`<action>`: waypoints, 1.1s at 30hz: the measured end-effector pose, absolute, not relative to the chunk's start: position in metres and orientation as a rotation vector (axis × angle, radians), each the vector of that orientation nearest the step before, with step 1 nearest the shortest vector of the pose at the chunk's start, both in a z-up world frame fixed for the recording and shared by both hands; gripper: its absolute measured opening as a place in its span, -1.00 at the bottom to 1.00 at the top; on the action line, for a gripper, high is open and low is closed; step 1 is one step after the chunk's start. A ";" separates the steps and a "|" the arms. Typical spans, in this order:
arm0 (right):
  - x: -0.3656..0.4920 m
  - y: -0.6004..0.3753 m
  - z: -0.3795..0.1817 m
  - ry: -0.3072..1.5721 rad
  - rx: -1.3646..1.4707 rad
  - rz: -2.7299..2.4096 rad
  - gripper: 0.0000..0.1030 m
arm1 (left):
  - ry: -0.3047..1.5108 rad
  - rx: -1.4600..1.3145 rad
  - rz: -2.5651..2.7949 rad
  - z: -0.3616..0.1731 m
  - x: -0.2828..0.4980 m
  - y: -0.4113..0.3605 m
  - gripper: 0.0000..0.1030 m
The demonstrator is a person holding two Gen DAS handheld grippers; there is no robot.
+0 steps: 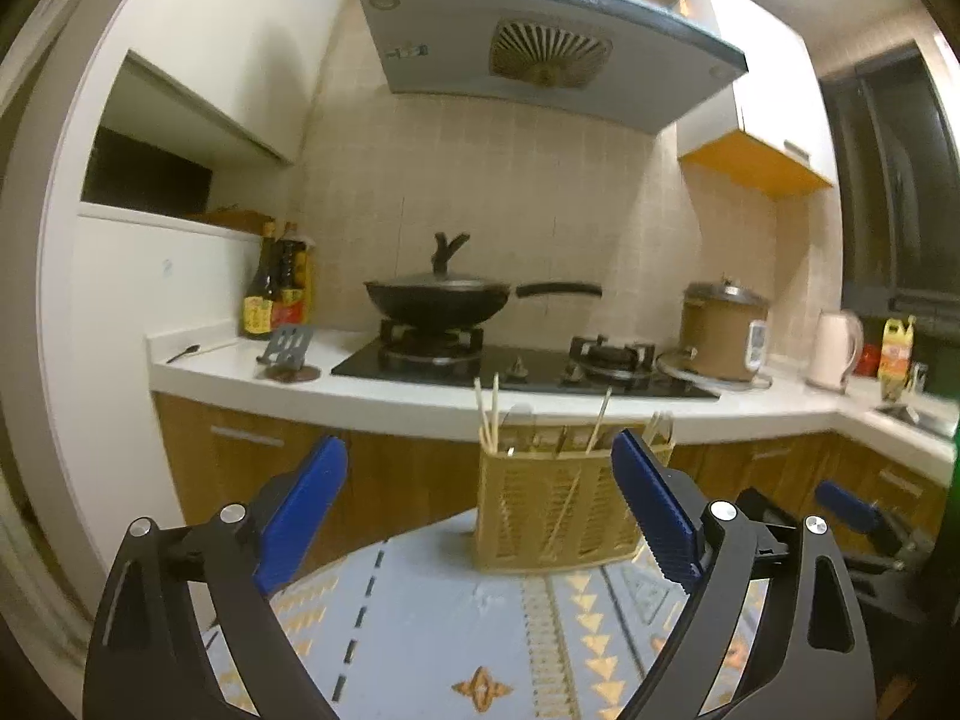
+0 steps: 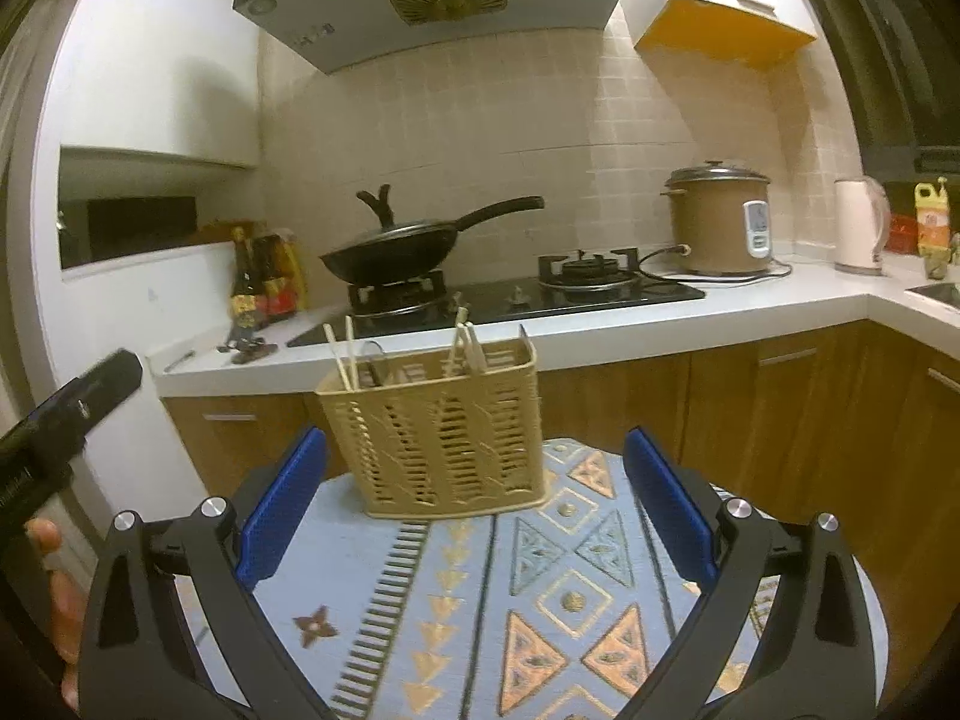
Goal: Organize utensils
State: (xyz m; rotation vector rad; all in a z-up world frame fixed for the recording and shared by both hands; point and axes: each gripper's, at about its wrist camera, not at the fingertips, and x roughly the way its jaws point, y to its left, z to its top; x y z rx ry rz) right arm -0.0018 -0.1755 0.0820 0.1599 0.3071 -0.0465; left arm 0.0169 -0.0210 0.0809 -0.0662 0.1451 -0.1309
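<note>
A tan slotted utensil basket (image 1: 552,510) (image 2: 438,432) stands upright at the far edge of a table with a blue patterned cloth (image 1: 432,630) (image 2: 468,588). Wooden chopsticks (image 1: 487,420) (image 2: 343,354) and several other utensils stick out of its top. My left gripper (image 1: 479,443) is open and empty, short of the basket, which sits nearer its right finger. My right gripper (image 2: 475,435) is open too, with the basket just beyond its blue pads and nothing between them. Its blue finger (image 1: 843,504) shows at the right edge of the left wrist view.
Behind the table runs a white counter (image 1: 420,402) with a gas hob, a black lidded wok (image 1: 438,300) (image 2: 390,252), sauce bottles (image 1: 279,288), a brown rice cooker (image 2: 717,222) and a white kettle (image 2: 858,228). A small spoon (image 1: 183,353) lies at the counter's left end.
</note>
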 end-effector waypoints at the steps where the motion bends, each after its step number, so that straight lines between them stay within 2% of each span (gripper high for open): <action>1: -0.001 -0.174 0.081 0.300 0.151 -0.061 0.83 | 0.160 -0.055 -0.119 0.075 0.022 -0.023 0.73; 9: 0.000 -0.159 0.064 0.295 0.040 -0.098 0.83 | 0.195 -0.092 -0.047 0.048 0.047 -0.021 0.73; 17: 0.001 -0.164 0.061 0.317 0.058 -0.097 0.83 | 0.239 0.006 -0.016 0.029 0.058 -0.035 0.73; 33: 0.000 -0.172 0.057 0.333 0.087 -0.112 0.85 | 0.243 0.007 -0.014 0.024 0.056 -0.034 0.80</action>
